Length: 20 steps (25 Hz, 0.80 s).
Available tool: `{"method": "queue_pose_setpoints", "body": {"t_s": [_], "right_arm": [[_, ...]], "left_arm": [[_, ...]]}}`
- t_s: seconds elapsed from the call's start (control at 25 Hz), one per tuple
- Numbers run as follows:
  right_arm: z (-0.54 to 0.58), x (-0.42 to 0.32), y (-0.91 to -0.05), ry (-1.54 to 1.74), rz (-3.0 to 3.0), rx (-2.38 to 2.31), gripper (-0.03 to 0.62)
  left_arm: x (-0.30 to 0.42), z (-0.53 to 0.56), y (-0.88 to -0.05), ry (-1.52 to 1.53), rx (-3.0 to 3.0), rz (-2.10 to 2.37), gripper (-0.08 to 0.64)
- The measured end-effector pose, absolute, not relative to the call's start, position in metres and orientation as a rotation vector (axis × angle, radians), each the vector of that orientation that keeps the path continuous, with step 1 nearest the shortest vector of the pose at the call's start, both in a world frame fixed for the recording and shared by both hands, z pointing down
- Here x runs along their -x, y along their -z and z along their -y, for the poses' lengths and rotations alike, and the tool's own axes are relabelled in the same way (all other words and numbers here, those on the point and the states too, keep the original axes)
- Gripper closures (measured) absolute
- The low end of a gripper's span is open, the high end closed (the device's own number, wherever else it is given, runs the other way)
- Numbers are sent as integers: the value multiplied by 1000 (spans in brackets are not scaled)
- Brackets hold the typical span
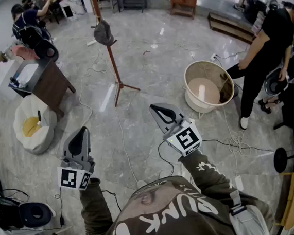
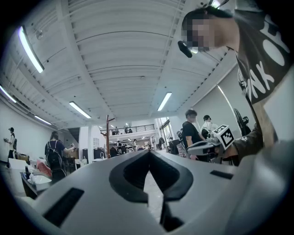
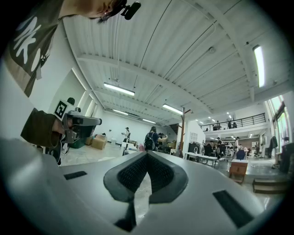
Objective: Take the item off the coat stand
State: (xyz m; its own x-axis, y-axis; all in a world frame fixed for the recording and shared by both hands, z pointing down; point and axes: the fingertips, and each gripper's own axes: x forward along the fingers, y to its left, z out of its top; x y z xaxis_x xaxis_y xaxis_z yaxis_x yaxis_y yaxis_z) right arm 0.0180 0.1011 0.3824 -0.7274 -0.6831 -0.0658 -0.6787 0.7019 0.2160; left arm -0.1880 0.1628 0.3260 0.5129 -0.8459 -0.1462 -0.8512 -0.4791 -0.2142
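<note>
Grey marble-patterned floor [image 1: 146,52] fills most of my head view, strewn with thin black and white cables. Up at about 11 o'clock stands the slim reddish-brown wooden coat stand [image 1: 112,58] on its splayed tripod feet, and the item, a floppy grey cap [image 1: 103,33], hangs on the pole high above those feet. It is well apart from both of my tools. My left gripper [image 1: 80,132], a grey two-jaw tool with a square-marker cube at its base, sits at 7 o'clock in the view and aims up toward the stand; its own view shows the dark-padded jaws pressed together at the tips with nothing between them [image 2: 149,153], and the stand's pole rises in the distance at 10 o'clock from those tips [image 2: 107,135]. My right gripper [image 1: 157,108] sits just below centre, also aimed at the stand. Its view shows the jaws closed tip to tip and empty [image 3: 147,153], with the pole at 1 o'clock beyond them [image 3: 183,131]. At 2 o'clock from the right gripper is a round beige tub [image 1: 190,76], and past it a person in black clothes [image 1: 265,51] bends forward. At 9 o'clock lies a white beanbag [image 1: 25,139] beside a dark brown wooden desk [image 1: 53,84].
</note>
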Motion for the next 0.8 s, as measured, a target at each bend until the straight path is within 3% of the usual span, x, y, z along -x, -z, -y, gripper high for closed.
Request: {"method": "queue_pose_setpoints", "body": {"t_s": [0.8], "right_arm": [[-88, -24, -385, 347, 2859, -1181, 581]], "left_arm": [[186, -152, -327, -32, 2501, -1433, 557]]}}
